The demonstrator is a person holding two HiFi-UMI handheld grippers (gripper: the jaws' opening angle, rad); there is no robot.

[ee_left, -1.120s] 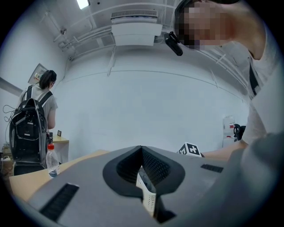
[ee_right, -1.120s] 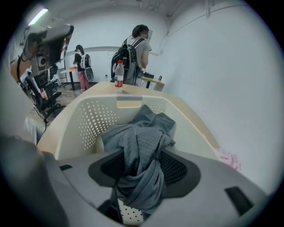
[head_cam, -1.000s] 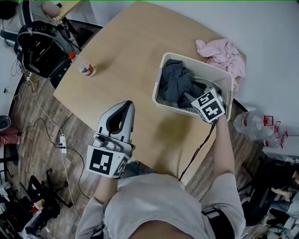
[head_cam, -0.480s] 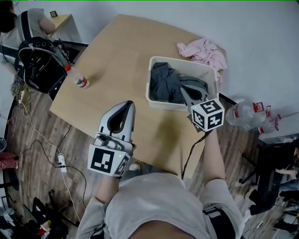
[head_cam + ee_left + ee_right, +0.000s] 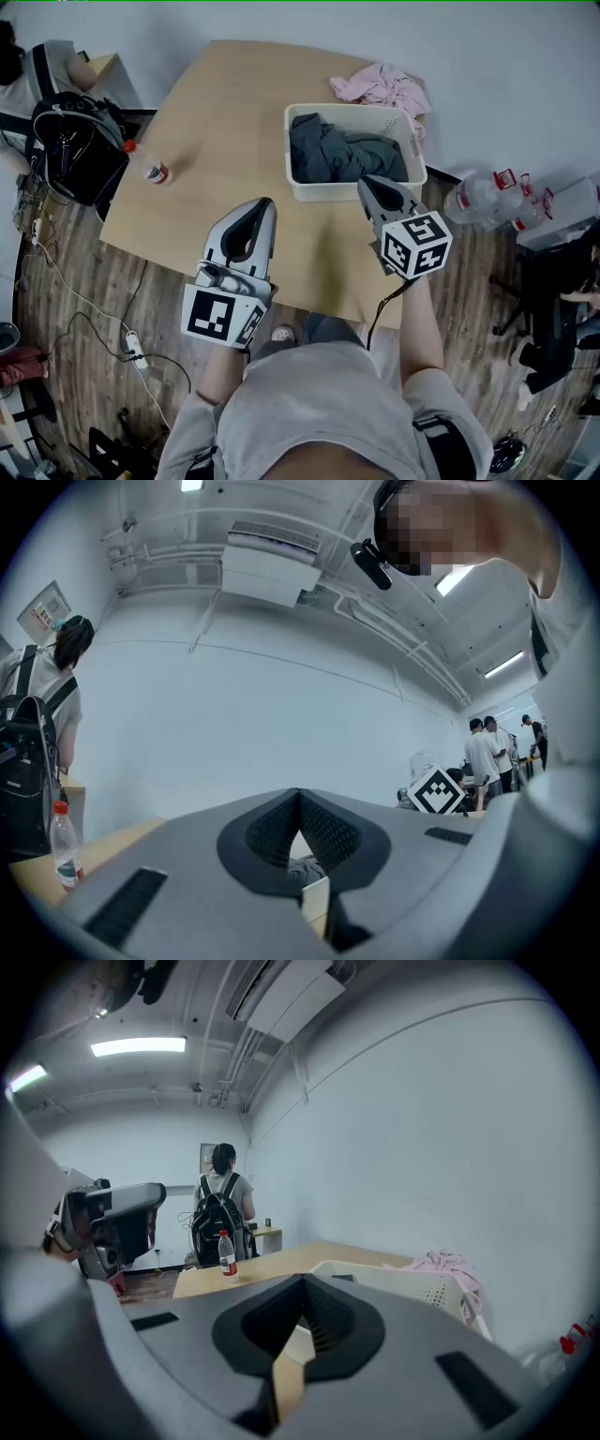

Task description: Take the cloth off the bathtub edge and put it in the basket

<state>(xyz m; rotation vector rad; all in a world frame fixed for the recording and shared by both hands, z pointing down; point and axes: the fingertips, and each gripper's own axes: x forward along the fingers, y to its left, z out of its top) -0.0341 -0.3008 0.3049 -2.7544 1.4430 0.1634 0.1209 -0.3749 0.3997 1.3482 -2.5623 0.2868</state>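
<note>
— Grey left gripper [image 5: 261,204] is hovering level over the table [image 5: 206,112], fingers pressed together on nothing.
— And the right gripper [image 5: 367,184]?
— Tilting down, fingers closed and empty, now pulled back out of the basket [image 5: 319,190]. The dark cloth [image 5: 333,155] is lying inside, just ahead of its fingertips.

Item, as we record it: right claw [image 5: 302,1282], jaws pressed together, nothing between them. Beyond it we note a wooden table [image 5: 281,1262]. On the table, right of centre, sits a white basket [image 5: 405,1285] with a perforated wall; we cannot see its contents from here. Just behind the basket's far side lies a pink cloth [image 5: 448,1264], crumpled. At left stands a water bottle [image 5: 226,1255], upright, with a red cap. Past the table's far end we see a person [image 5: 222,1206] with a black backpack, back turned.
</note>
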